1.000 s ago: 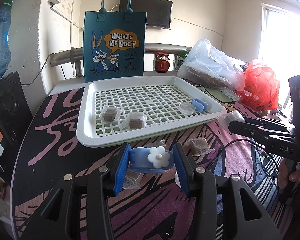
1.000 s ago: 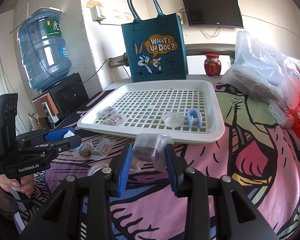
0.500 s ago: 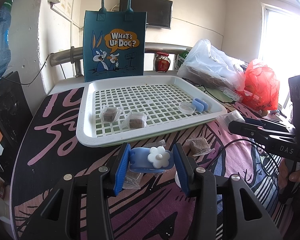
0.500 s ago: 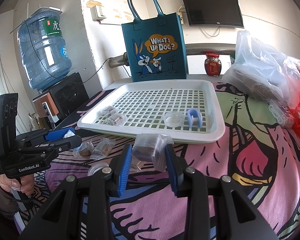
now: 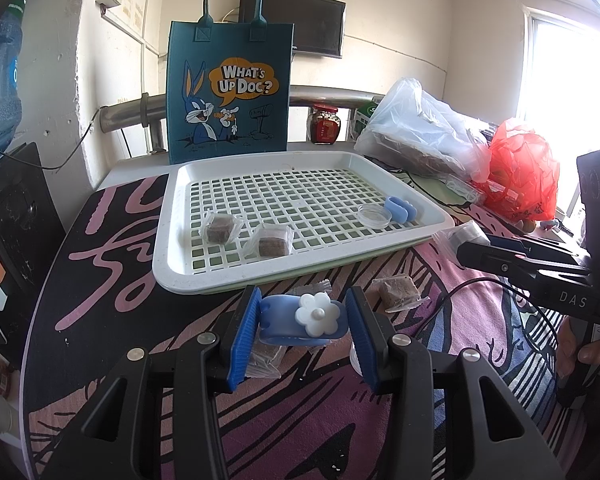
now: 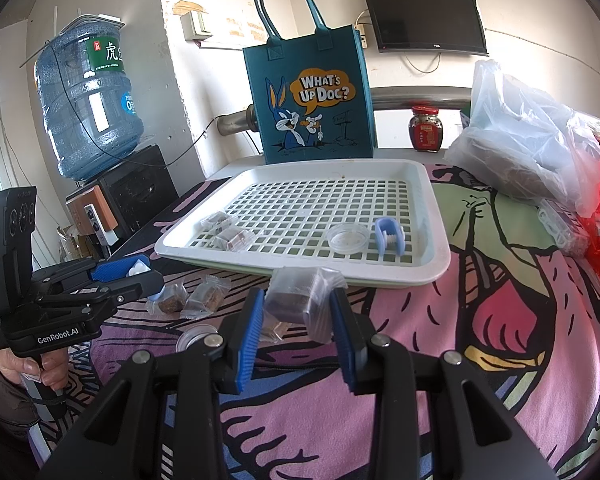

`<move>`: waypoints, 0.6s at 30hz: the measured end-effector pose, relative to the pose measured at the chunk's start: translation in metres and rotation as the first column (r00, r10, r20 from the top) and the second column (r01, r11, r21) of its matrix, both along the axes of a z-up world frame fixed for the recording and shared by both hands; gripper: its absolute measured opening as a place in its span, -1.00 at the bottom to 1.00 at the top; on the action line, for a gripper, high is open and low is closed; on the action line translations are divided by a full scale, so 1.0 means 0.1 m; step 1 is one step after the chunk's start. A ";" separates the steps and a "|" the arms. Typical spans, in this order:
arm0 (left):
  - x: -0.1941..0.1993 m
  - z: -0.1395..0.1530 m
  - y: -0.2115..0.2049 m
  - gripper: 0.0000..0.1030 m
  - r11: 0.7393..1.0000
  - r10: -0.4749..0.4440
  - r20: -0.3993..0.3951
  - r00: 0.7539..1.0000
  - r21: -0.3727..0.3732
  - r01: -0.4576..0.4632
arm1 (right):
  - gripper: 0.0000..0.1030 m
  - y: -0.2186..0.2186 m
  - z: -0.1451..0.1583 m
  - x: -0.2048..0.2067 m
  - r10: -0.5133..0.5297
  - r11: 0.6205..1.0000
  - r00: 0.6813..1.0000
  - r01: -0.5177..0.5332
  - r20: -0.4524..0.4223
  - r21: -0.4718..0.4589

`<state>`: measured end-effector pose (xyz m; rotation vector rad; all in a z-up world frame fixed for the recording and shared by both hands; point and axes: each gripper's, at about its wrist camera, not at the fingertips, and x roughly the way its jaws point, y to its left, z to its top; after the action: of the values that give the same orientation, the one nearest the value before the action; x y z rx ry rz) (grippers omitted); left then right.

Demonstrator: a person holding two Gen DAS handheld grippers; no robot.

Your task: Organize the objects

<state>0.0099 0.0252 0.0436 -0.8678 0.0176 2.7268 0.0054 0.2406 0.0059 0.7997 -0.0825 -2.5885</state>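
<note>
Left gripper [image 5: 304, 320] clamped on a blue clip with a white flower [image 5: 300, 318], pads pressing both ends, held above the patterned tablecloth [image 5: 112, 280] just short of the white slotted tray [image 5: 172, 240]. Right gripper [image 6: 296, 322] clenched on a wrapped brown cube [image 6: 296, 298], lifted near the tray's front rim.

Inside the tray: two wrapped brown cubes at about 8 o'clock [image 5: 220, 230] [image 5: 272, 242], a clear round dish [image 5: 374, 215] at about 4 o'clock, a second blue clip [image 5: 400, 208] just beside it toward 3 o'clock.

On the cloth at 6 o'clock of the tray: another wrapped cube [image 5: 398, 292], two more packets [image 6: 204, 298] near the left gripper, a clear lid [image 6: 192, 336].

At 12 o'clock behind the tray, upright: a teal cartoon tote bag [image 5: 228, 92]. At 2 o'clock: a clear plastic bag [image 5: 416, 132] and a red bag [image 5: 520, 168].
</note>
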 end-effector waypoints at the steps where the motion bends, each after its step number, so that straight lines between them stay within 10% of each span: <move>1: 0.00 0.00 0.00 -0.16 1.000 0.000 0.000 1.000 0.000 0.000 | -0.36 0.01 0.00 0.00 0.000 1.000 1.000 0.000 0.000 0.000; 18: 0.00 0.00 0.00 -0.16 1.000 -0.001 0.000 1.000 0.001 0.001 | -0.36 0.01 0.00 -0.01 0.001 1.000 1.000 -0.001 0.000 -0.002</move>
<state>0.0097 0.0248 0.0436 -0.8680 0.0170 2.7258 0.0048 0.2419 0.0056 0.7993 -0.0841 -2.5869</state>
